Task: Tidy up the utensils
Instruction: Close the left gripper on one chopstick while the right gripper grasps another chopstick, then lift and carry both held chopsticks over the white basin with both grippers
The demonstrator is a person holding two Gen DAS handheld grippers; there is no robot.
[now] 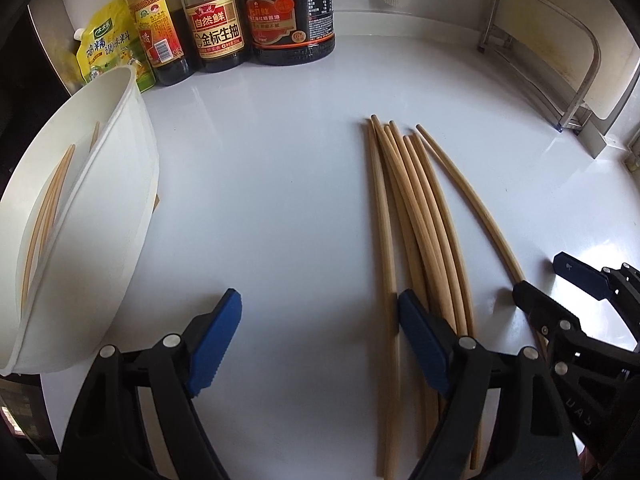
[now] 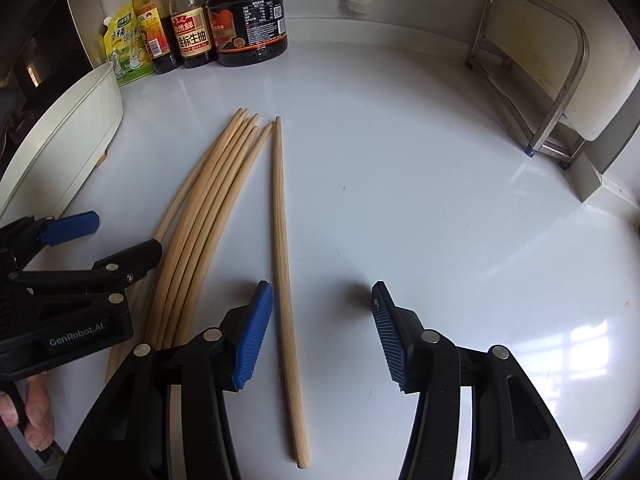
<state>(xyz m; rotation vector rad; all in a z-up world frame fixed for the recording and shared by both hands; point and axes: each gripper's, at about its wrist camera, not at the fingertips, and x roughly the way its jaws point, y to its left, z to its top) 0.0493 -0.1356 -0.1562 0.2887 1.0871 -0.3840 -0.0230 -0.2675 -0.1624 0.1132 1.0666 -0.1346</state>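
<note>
My left gripper (image 1: pixel 320 336) has jaws wide apart, nothing btwn them but bare white counter (image 1: pixel 280 160); its right-side pad sits at the near end of the chopstick bundle (image 1: pixel 416 216), on top of or just over the sticks, can't tell if touching. The bundle fans out ahead of that pad, far tips pointing away from me. Off to the left of my left jaws is the white holder tub (image 1: pixel 100 208), tilted, w/ a couple chopsticks (image 1: pixel 46 216) already inside. My right gripper (image 2: pixel 322 332) is also apart, abt half open, not clamped on anything; a single chopstick (image 2: pixel 285 280) lies btwn its pads, close to the left pad, apart from the right one. Sauce bottles (image 1: pixel 216 20) stand far ahead at the wall, and a metal rack (image 2: pixel 540 92) ahead-right.
</note>
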